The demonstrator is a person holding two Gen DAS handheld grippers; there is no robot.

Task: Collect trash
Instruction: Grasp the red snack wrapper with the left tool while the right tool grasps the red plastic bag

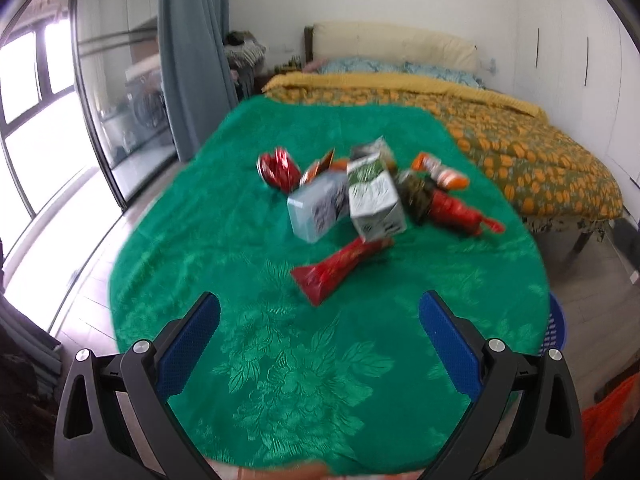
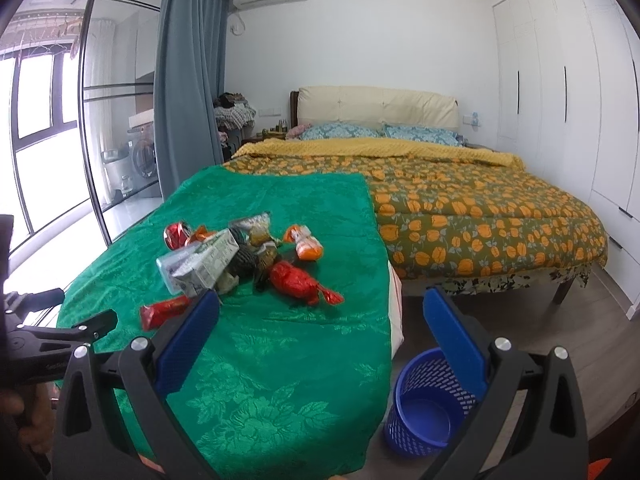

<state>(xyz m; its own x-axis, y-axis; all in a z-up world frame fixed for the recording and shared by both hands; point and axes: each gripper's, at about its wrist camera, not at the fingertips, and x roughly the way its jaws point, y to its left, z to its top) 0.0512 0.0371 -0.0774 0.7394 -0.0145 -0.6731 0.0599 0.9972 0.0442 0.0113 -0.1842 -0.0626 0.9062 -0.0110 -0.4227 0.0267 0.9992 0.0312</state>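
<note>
A heap of trash lies mid-table on a green cloth (image 1: pixel 240 280): a pale blue carton (image 1: pixel 318 208), a white-green carton (image 1: pixel 376 204), a long red wrapper (image 1: pixel 340 268) nearest me, a red twisted wrapper (image 1: pixel 456 210), a crushed red can (image 1: pixel 278 168) and an orange packet (image 1: pixel 440 170). My left gripper (image 1: pixel 320 312) is open and empty, short of the long red wrapper. In the right wrist view the same heap (image 2: pixel 224 260) sits ahead to the left. My right gripper (image 2: pixel 320 308) is open and empty over the table's right edge. A blue mesh bin (image 2: pixel 424 400) stands on the floor below it.
A bed with an orange-flowered quilt (image 2: pixel 480 216) stands behind and right of the table. White wardrobes (image 2: pixel 560 100) line the right wall. A grey-blue curtain (image 2: pixel 188 80) and glass sliding doors (image 2: pixel 116 120) are on the left. A hand (image 2: pixel 24 420) holds the other gripper's handle at lower left.
</note>
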